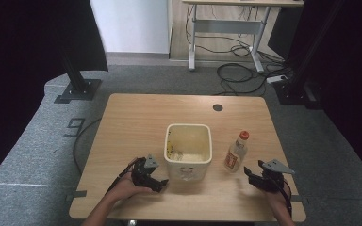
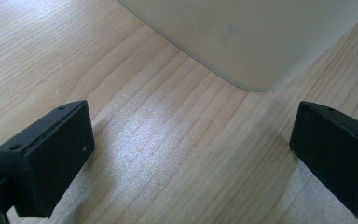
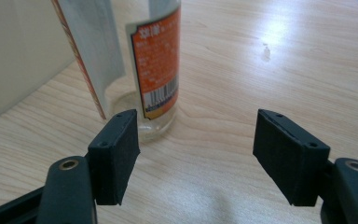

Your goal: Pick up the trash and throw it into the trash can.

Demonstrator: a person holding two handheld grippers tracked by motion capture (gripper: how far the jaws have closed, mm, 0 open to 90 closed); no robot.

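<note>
Step, as judged: approach to bottle (image 1: 236,154), upright on table (image 1: 132,117) just right of bin (image 1: 188,149). Right gripper (image 1: 250,175) near bottle, jaws spread, nothing between. Left gripper (image 1: 161,183) beside bin, jaws spread, empty. Next move likely needs right jaws advanced around bottle body, then closed.

The tabletop (image 1: 136,117) is light wood with a straight grain, rounded corners and a dark round hole (image 1: 218,107) near its far edge. Two things stand on it. A cream, square-mouthed bin (image 1: 188,149) with bits of debris inside sits just beside the left tool (image 1: 162,182), on its right and a little beyond the tips. A clear bottle (image 1: 236,153) with an orange cap and an orange-and-white label stands upright just ahead of the right tool (image 1: 248,172), near the bin but apart from it. The board beneath both tools is bare wood.
</note>
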